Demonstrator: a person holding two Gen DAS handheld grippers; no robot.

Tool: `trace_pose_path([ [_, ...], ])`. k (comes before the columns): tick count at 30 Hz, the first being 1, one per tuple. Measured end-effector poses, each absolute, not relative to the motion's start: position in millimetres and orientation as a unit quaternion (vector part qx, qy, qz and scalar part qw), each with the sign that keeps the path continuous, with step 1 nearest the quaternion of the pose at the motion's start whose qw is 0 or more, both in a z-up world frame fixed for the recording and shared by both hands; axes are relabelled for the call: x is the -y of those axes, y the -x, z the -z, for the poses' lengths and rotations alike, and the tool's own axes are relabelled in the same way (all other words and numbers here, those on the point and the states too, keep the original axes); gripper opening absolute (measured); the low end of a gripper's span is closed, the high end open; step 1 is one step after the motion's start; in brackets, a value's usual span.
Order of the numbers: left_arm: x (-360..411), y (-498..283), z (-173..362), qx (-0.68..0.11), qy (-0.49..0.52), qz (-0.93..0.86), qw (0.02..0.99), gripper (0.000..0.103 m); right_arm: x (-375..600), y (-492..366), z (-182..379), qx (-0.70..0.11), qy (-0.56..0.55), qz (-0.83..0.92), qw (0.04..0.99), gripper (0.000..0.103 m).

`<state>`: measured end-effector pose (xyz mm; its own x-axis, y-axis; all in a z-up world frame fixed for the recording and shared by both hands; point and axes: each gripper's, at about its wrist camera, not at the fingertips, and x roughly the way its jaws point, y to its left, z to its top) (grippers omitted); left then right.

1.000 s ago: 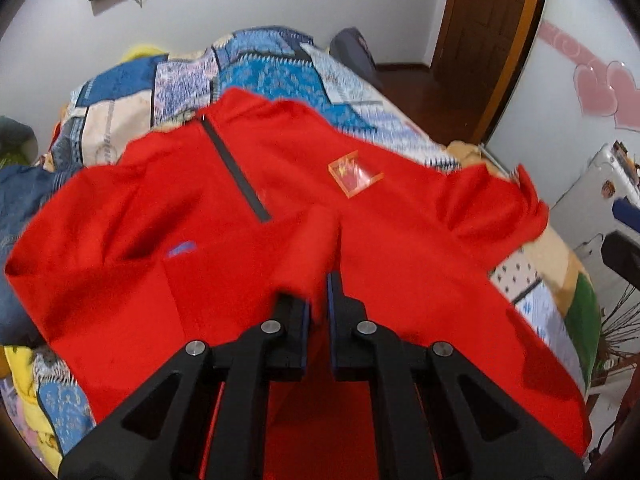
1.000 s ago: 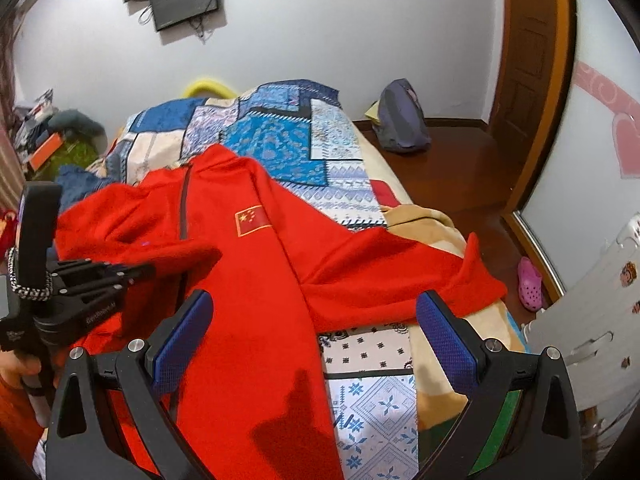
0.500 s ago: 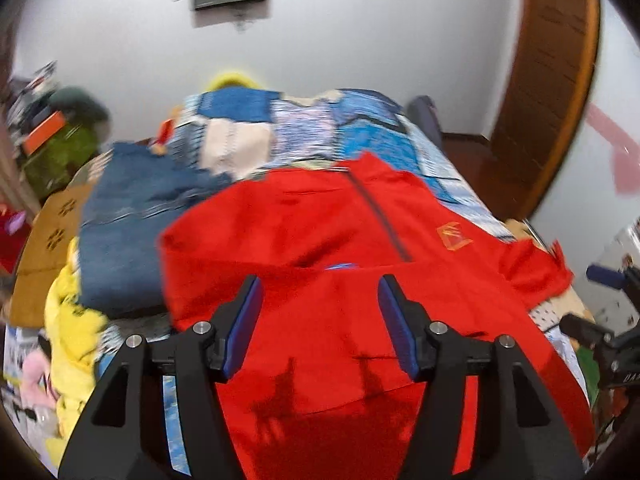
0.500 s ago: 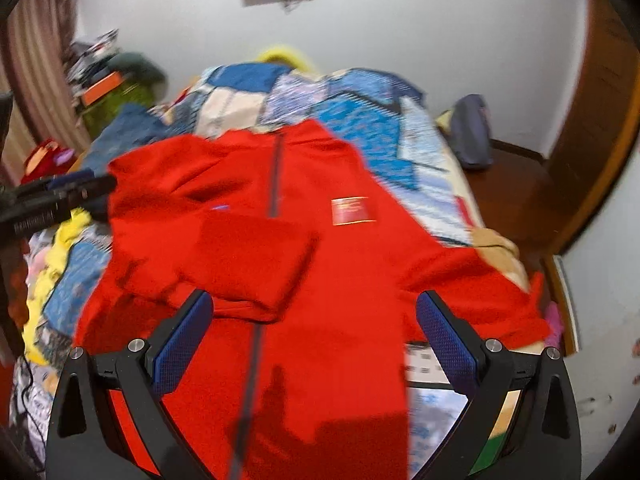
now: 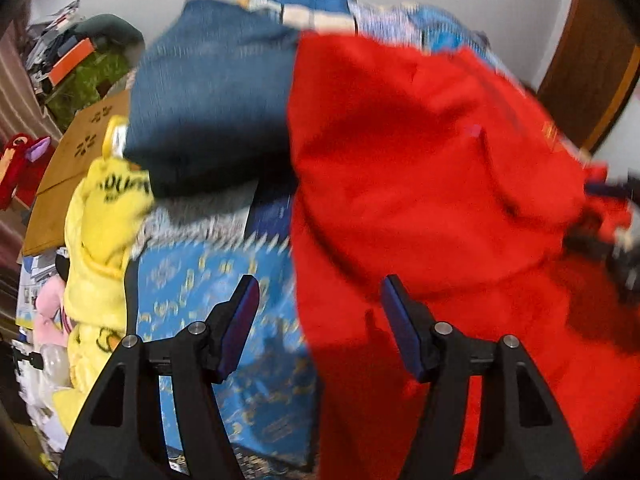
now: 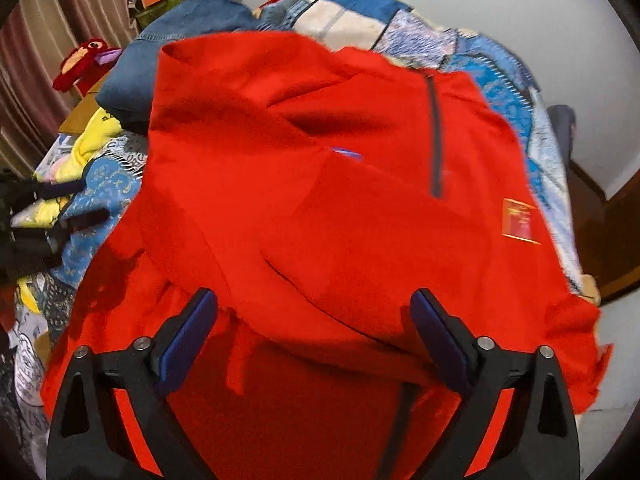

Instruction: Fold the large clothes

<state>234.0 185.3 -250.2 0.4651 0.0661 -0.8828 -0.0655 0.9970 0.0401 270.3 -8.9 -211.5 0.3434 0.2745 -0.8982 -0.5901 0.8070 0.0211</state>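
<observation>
A large red zip-neck jacket (image 6: 320,208) lies spread on the patchwork bed, its left sleeve folded across the chest; a flag patch (image 6: 518,222) shows at the right. In the left wrist view the jacket (image 5: 432,184) fills the right half, blurred. My left gripper (image 5: 320,320) is open and empty above the jacket's left edge. My right gripper (image 6: 314,332) is open and empty over the jacket's lower middle. The left gripper also shows at the left edge of the right wrist view (image 6: 48,220).
A folded blue denim garment (image 5: 208,92) lies left of the jacket on the patchwork quilt (image 5: 224,292). Yellow clothing (image 5: 100,224) and a cardboard box (image 5: 76,160) sit at the bed's left side. A wooden door (image 5: 592,64) stands at the right.
My left gripper has let go of the red sleeve, opened and swung left over the jacket's edge. My right gripper has moved left and closer over the jacket.
</observation>
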Motion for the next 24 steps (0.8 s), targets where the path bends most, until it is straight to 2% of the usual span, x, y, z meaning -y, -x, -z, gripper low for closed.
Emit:
trace_pose_path([
  [1,-187.4,-232.2,257.7,-0.521,-0.002,-0.038,0.852,0.063,5.4,-273.9,217.1,-0.513,0.154,-0.267,0.801,0.089],
  [3,-191.0,-229.5,274.0,-0.536,0.004,-0.036,0.843,0.063,-1.1,-282.6,228.6,-0.532,0.150,-0.262,0.791,0.069],
  [4,-191.5,-229.4,279.6,-0.542,0.008,-0.035,0.840,0.063,-4.4,-286.2,233.7,-0.545,0.146,-0.263,0.782,0.062],
  [5,-191.4,-229.9,285.5,-0.547,0.015,-0.033,0.836,0.063,-5.9,-290.8,240.1,-0.560,0.137,-0.266,0.772,0.051],
  [7,-190.2,-232.1,292.8,-0.550,0.032,-0.029,0.834,0.063,-3.9,-298.2,245.8,-0.564,0.121,-0.269,0.772,0.046],
  [8,-188.5,-234.5,296.1,-0.552,0.042,-0.023,0.833,0.063,-3.9,-301.0,246.4,-0.560,0.122,-0.269,0.774,0.035],
  [9,-185.9,-238.0,299.5,-0.554,0.050,-0.017,0.831,0.063,-4.3,-302.2,246.4,-0.557,0.124,-0.267,0.776,0.014],
  [10,-183.4,-240.9,302.0,-0.556,0.052,-0.015,0.829,0.063,-4.4,-303.9,245.6,-0.549,0.128,-0.262,0.783,0.005],
  [14,-174.0,-254.6,308.6,-0.553,0.045,-0.030,0.832,0.063,-2.7,-299.1,218.5,-0.490,0.132,-0.254,0.823,0.005],
  [19,-171.0,-265.5,307.4,-0.544,0.059,-0.032,0.836,0.063,17.2,-298.3,155.5,-0.400,0.118,-0.235,0.878,0.005],
  [24,-170.1,-276.6,289.0,-0.516,0.071,-0.035,0.853,0.063,49.5,-313.0,114.2,-0.355,0.117,-0.194,0.907,0.005],
])
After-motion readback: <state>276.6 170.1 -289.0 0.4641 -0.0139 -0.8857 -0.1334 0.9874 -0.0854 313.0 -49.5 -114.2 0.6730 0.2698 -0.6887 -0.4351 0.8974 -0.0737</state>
